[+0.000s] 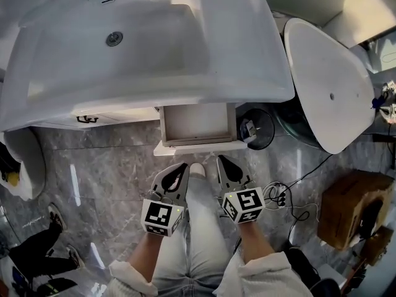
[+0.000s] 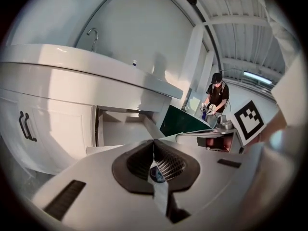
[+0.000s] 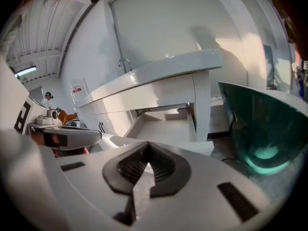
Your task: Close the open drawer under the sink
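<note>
Left gripper and right gripper both pinched shut, empty, near the drawer; we might jam it shoving off-centre.

Open drawer under sink

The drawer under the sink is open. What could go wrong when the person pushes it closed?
1. The left gripper and right gripper are shut to narrow tips and may slip off the drawer front.
2. The sink rim overhangs the drawer; a gripper following it in may hit it.
</note>
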`<state>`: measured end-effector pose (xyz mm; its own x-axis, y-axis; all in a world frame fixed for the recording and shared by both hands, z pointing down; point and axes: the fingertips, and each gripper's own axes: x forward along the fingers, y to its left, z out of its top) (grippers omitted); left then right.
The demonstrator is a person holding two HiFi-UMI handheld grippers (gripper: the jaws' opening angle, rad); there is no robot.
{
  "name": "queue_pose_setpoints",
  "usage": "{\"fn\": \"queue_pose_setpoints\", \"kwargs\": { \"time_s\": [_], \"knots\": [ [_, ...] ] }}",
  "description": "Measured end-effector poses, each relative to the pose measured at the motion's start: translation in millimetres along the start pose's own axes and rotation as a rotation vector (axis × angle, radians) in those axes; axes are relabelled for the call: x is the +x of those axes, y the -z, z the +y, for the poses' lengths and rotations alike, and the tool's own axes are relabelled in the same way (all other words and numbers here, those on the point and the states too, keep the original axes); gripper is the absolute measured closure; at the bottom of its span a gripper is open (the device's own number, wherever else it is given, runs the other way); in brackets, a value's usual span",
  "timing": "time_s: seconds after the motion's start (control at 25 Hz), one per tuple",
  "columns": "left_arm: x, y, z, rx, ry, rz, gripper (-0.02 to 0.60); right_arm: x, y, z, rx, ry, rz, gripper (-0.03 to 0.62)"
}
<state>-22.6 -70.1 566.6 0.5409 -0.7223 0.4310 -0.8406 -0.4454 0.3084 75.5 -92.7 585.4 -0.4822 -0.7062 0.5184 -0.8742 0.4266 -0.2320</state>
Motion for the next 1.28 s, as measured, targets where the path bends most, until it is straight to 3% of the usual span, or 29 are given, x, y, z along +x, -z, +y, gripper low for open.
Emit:
{"fn": "queue_pose_setpoints", "kwargs": {
  "time_s": [0.52, 0.8, 1.28],
  "knots": [
    [24.3, 35.7, 17.6, 0.004, -0.015, 0.072, 0.566, 26.6, 36.1, -5.5, -0.009, 0.006, 0.065, 0.585],
    [29.6, 32.0, 30.1, -0.023, -0.044, 0.069, 0.566, 31.9, 31.0, -13.1, -0.002, 0.035, 0.052, 0.585],
    [31.1, 24.5, 32.5, 0.006, -0.019, 0.064, 0.566, 32.2, 22.9, -11.3, -0.037, 0.056, 0.019, 0.585]
  ]
}}
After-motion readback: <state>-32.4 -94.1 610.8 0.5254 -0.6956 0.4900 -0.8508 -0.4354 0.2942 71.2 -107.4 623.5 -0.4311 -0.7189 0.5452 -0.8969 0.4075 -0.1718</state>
